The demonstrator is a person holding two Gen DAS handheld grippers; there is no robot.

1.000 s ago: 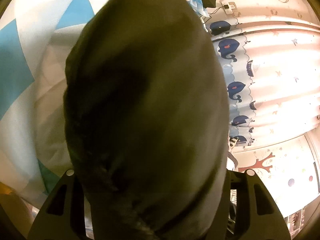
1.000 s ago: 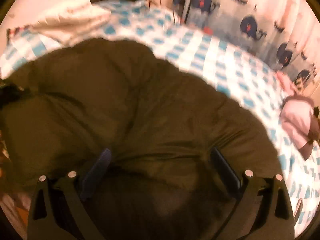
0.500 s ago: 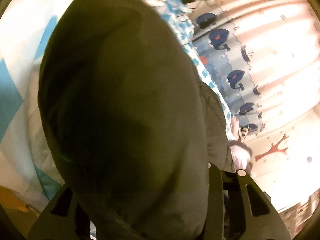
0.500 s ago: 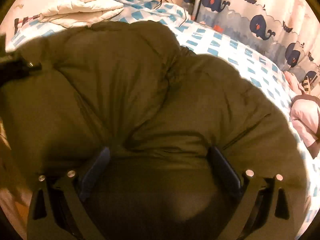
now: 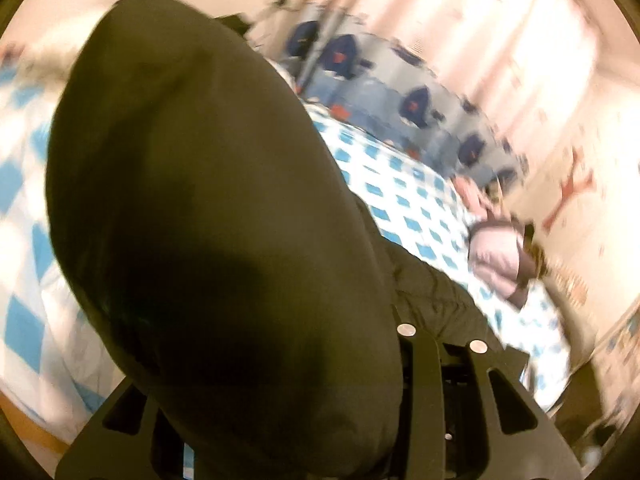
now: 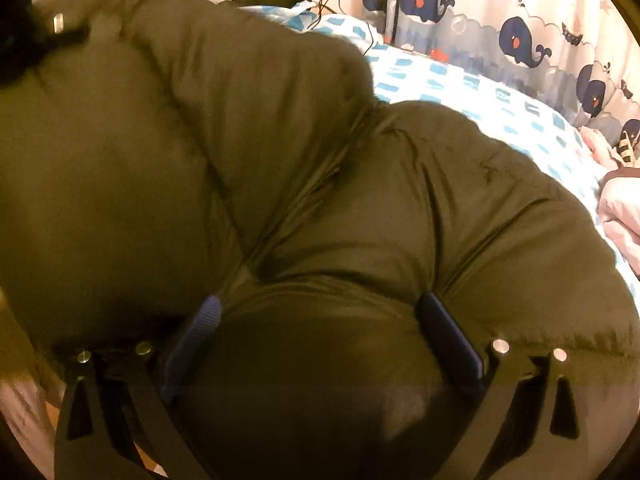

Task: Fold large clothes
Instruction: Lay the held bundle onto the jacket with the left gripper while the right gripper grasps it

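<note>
On my right gripper [image 6: 316,320] the blue pads [image 6: 448,344] stand wide yet press into a fat quilted bulge of the olive puffer jacket [image 6: 280,152] — I count that as a grip. The jacket swells up between the fingers and spreads across nearly the whole right wrist view, lying puffed and creased over the blue-and-white checked bedsheet [image 6: 472,92]. On my left gripper [image 5: 276,380] the jaws have just been closing with a thick fold of the same jacket [image 5: 208,208] bunched between them; the fingertips are buried under the fabric, so I cannot tell whether they press on it. That fold rises close before the left camera and hides most of the view. Beyond lie the checked sheet [image 5: 404,196], a pink garment [image 5: 496,252] near the bed's far edge, and a whale-print curtain [image 6: 516,40] behind — all blurred on the left.
</note>
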